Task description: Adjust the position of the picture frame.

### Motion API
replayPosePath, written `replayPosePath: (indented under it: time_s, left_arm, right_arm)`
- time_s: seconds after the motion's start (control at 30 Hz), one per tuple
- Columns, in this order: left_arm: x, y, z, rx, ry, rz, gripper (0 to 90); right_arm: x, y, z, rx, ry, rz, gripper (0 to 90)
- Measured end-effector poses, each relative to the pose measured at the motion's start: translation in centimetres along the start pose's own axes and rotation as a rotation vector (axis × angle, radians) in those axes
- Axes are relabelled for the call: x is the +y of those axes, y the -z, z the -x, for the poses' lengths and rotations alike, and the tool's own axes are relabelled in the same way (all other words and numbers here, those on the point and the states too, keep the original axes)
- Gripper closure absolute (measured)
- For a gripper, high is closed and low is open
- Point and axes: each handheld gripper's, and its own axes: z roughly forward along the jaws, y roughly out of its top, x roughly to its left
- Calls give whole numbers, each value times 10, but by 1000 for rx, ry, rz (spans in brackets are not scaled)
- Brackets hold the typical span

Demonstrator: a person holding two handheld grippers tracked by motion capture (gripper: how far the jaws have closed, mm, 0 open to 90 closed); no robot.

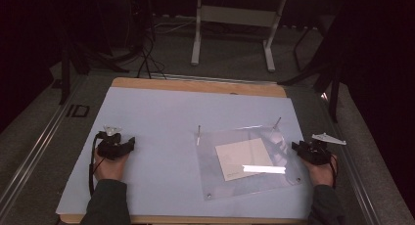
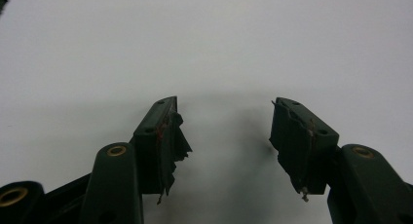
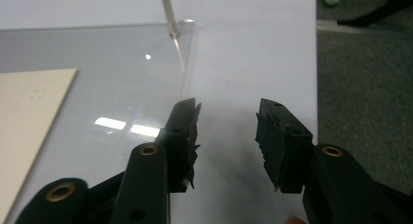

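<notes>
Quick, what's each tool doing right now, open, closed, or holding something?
Left tool: open, holding nothing, over the bare light blue mat.
Right tool: open, holding nothing, beside the clear plastic sheet.

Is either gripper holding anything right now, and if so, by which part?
Nothing is held. The left gripper is open over the bare blue mat; the right gripper is open beside the clear sheet's edge, not touching it.

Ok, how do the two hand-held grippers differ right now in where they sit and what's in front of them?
The left hand-held gripper rests on bare pale blue mat, far from the clear sheet; the right hand-held gripper sits at that sheet's right edge. The left gripper view shows plain mat ahead; the right gripper view shows the clear sheet, the cream card under it and an upright pin. Both stand open with nothing between the jaws.
</notes>
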Motion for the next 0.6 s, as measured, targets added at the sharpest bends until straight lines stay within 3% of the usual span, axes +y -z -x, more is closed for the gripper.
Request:
replayPosePath:
  time_s: [0.23, 0.27, 0.6]
  left_arm:
    - [4, 8, 13, -53, -57, 25, 457]
    - [5, 10, 18, -71, -81, 25, 457]
    - [15, 19, 44, -159, -164, 47, 498]
  right_arm:
    - [1, 2, -5, -24, 65, 6, 610]
    - [1, 2, -5, -23, 72, 9, 614]
    - [7, 5, -12, -21, 121, 36, 672]
